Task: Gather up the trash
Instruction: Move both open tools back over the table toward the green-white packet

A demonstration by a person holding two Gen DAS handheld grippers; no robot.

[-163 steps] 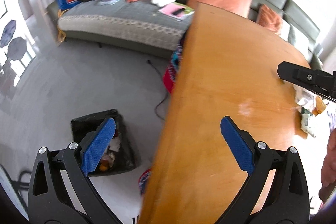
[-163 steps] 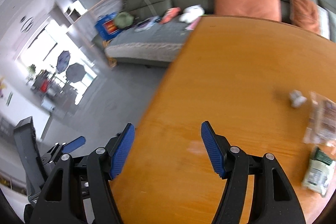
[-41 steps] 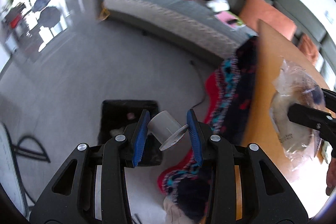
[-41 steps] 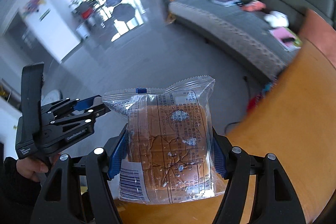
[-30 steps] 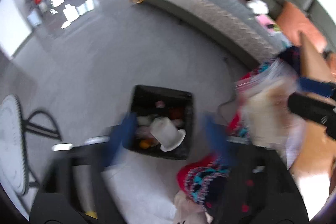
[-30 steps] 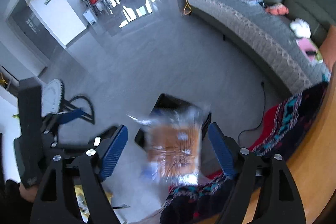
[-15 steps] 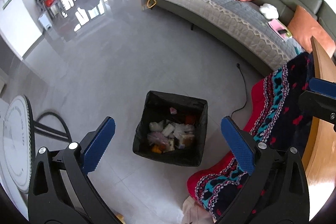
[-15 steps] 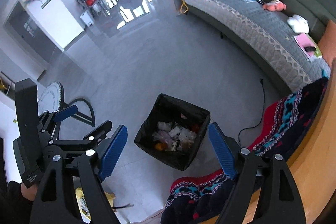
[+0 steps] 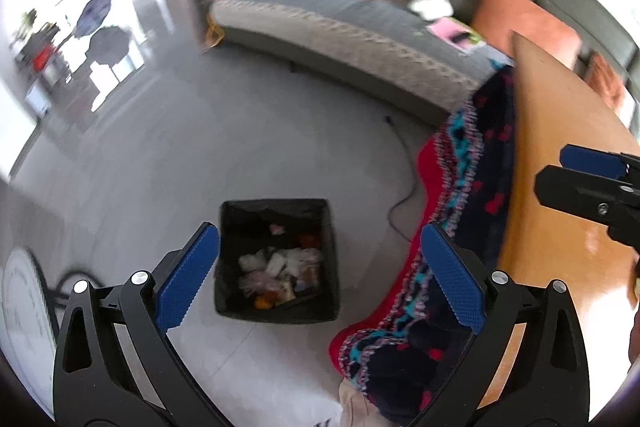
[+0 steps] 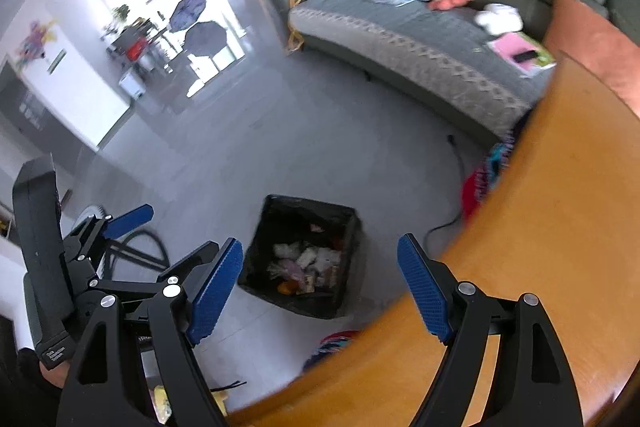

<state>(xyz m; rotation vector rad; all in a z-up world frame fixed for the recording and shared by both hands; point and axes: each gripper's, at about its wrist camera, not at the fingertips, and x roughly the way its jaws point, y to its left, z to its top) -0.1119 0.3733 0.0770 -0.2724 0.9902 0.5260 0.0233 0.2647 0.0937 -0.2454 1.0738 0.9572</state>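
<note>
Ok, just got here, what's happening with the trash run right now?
A person holds a gripper in each hand above the floor beside the wooden table. The left gripper and right gripper are both open and empty. The black bin on the floor below already holds a pile of wrappers and scraps. No trash shows on the visible part of the table; a patterned blanket hangs at its edge.

My left hand-held gripper [image 9: 320, 277] and right hand-held gripper [image 10: 320, 285] are black with blue pads. The bin [image 9: 276, 311] below is black, its trash [image 9: 280, 273] mostly white with an orange bit. The table [image 10: 560, 227] is orange-brown wood. The blanket [image 9: 472, 195] is navy with red spots and teal, red and pink bands. The sofa [image 10: 420, 39] is grey-green and the floor [image 9: 240, 147] pale grey.
</note>
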